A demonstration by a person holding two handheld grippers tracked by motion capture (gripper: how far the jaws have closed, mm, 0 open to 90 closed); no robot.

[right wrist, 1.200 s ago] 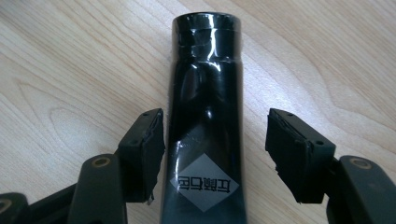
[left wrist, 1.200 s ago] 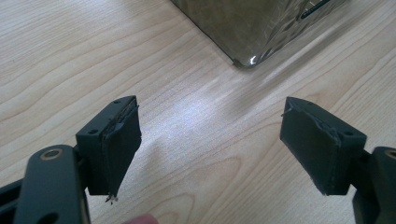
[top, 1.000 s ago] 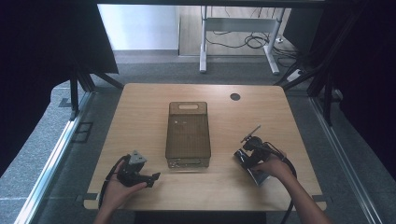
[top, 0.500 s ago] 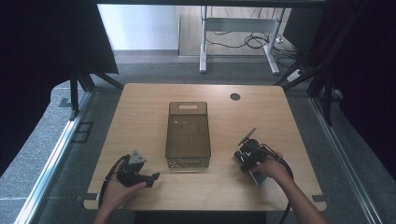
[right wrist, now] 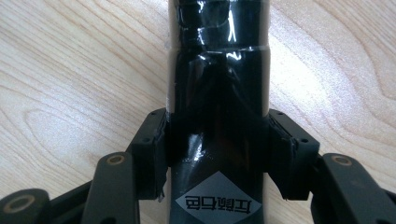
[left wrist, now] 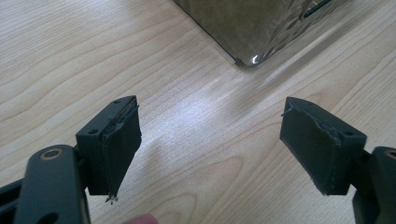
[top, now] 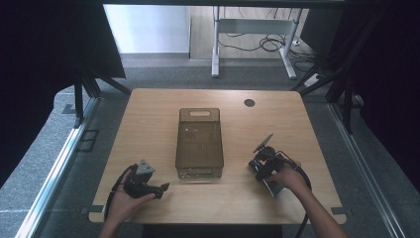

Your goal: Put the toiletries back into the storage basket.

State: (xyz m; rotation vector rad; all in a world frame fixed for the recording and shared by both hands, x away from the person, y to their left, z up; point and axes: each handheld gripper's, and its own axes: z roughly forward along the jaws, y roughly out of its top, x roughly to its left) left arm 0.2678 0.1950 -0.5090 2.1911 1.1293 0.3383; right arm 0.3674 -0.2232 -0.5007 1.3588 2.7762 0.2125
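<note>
Right tool [top: 261,159] low at near right of wooden tabletop [top: 277,119], jaws just closing, pinching glossy black plastic-wrapped bottle [right wrist: 219,107]. Its own view shows the bottle's grey diamond label [right wrist: 218,203]. Left tool [left wrist: 210,140] spread, empty, near smoky translucent plastic bin [top: 199,144].

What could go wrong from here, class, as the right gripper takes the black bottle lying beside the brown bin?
1. The right gripper has just been closing on the glossy black bottle; its round, shiny body could slip or roll on the table if squeezed off-centre.
2. The brown bin lies close by, so a swing could knock it.
3. The left gripper, open, gives no support.
</note>
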